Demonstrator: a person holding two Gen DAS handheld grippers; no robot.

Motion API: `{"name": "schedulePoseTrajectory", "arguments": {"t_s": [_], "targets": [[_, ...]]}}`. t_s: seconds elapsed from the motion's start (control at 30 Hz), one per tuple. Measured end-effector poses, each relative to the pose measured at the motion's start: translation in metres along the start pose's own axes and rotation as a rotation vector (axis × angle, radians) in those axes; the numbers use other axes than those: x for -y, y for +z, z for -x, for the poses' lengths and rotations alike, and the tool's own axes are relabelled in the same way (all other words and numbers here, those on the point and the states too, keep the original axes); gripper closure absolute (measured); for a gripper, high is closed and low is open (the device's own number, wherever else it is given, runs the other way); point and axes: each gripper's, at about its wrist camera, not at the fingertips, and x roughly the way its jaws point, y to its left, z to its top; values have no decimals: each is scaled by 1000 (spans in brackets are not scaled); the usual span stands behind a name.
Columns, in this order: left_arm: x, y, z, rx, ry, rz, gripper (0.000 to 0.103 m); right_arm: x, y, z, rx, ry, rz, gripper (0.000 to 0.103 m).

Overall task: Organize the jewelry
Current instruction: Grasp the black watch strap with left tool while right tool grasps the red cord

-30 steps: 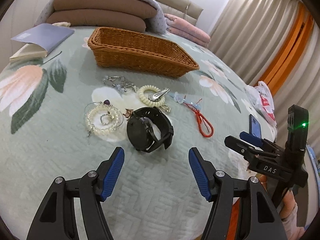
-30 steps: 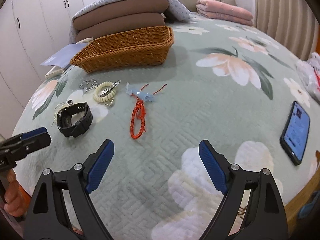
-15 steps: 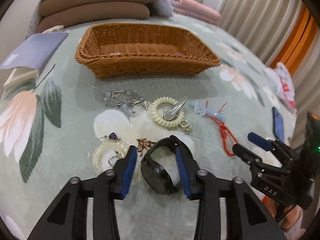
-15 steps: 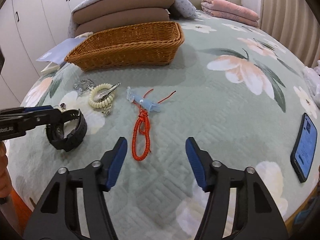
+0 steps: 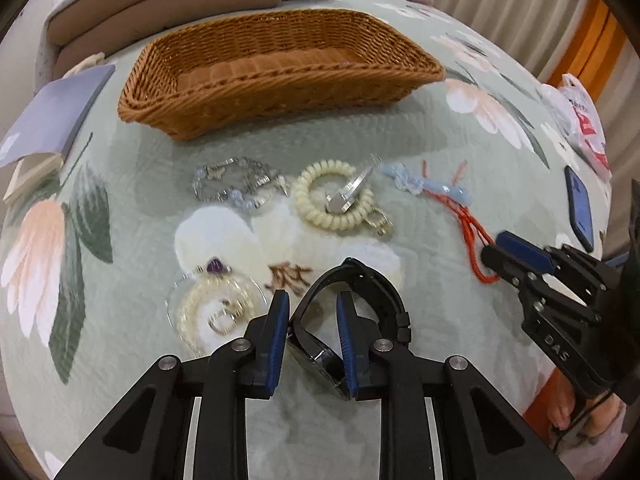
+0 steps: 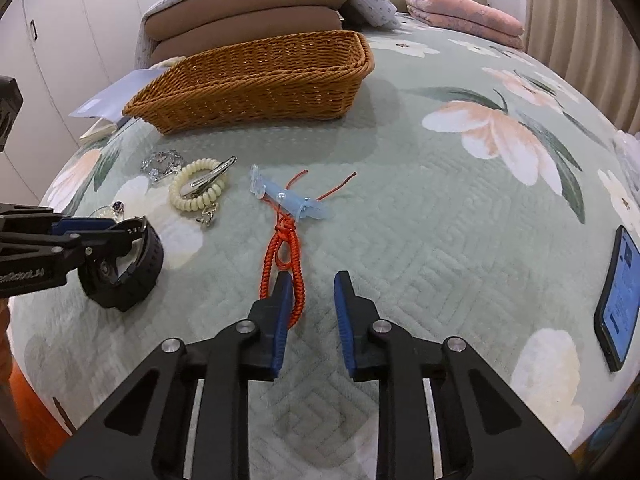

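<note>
While loose on quilt (image 5: 360,432) — one watch (image 5: 360,292), two bracelets (image 5: 236,184).

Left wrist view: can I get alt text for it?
The left tool grips a black watch on a floral bedspread. Beyond lie bracelets, a hair tie, a red cord and an empty wicker basket.
</note>
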Motion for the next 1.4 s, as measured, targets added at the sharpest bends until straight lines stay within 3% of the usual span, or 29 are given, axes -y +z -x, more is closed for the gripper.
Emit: {"name": "schedulePoseTrajectory", "arguments": {"t_s": [0.27, 0.5, 0.6, 0.67, 0.73, 0.87, 1.0, 1.23, 1.4], "targets": [[12, -24, 9, -68, -43, -7, 78, -1, -5, 3, 1, 28, 9, 83], [17, -10, -15, -135, -32, -45, 78, -5, -5, 3, -3, 22, 17, 83], [24, -8, -13, -124, -9, -91, 81, -5, -5, 3, 0, 30, 24, 83], [26, -10, -12, -109, 3, -101, 83, -4, -6, 3, 3, 44, 23, 97], [27, -12, -9, -88, 1, -95, 86, -2, -6, 3, -2, 72, 16, 97], [13, -16, 7, -19, -72, -30, 91, 0, -6, 12, 1, 153, 2, 99], [3, -18, 18, 26, -116, 16, 94, -1, -4, 29, 29, 164, 14, 99], [-6, -23, 14, 30, -131, 51, 95, 5, -1, 39, 41, 144, 24, 98], [-5, -24, 9, 38, -143, 57, 95, 16, -3, 31, 0, 238, -35, 97]]}}
